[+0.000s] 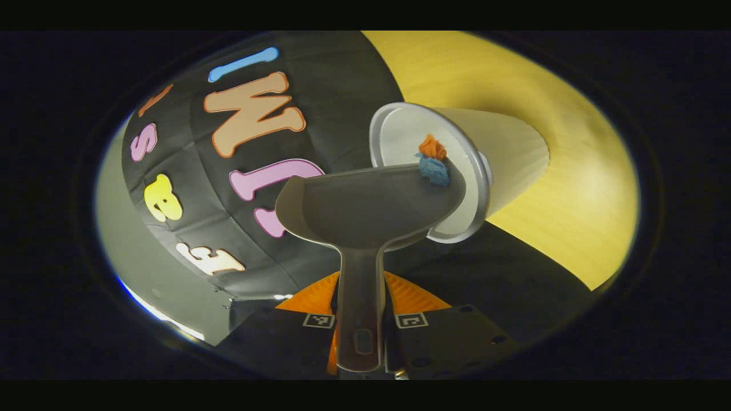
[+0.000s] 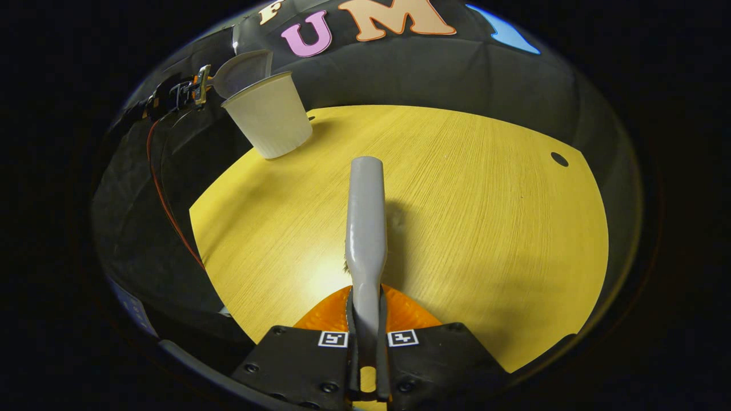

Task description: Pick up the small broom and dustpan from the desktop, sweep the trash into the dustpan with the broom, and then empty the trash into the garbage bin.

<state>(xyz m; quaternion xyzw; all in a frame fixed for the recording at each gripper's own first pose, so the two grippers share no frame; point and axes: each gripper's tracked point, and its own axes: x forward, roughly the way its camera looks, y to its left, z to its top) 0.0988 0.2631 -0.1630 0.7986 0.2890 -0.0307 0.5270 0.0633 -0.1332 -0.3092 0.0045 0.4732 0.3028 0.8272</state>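
Recording booth, black cloth wall (image 2: 434, 68), yellow wooden desktop (image 2: 485, 217)

Left gripper (image 1: 361, 319) clamped on dustpan handle (image 1: 358, 297), tilted sideways; right gripper (image 2: 365, 337) clamped on broom handle (image 2: 365, 228) (fingers nearly together).

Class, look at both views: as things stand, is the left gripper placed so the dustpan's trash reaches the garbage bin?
Probably yes. The left gripper is shut on the dustpan handle, the pan's lip sits at the garbage bin mouth, and the orange and blue trash is at that edge with nothing between.
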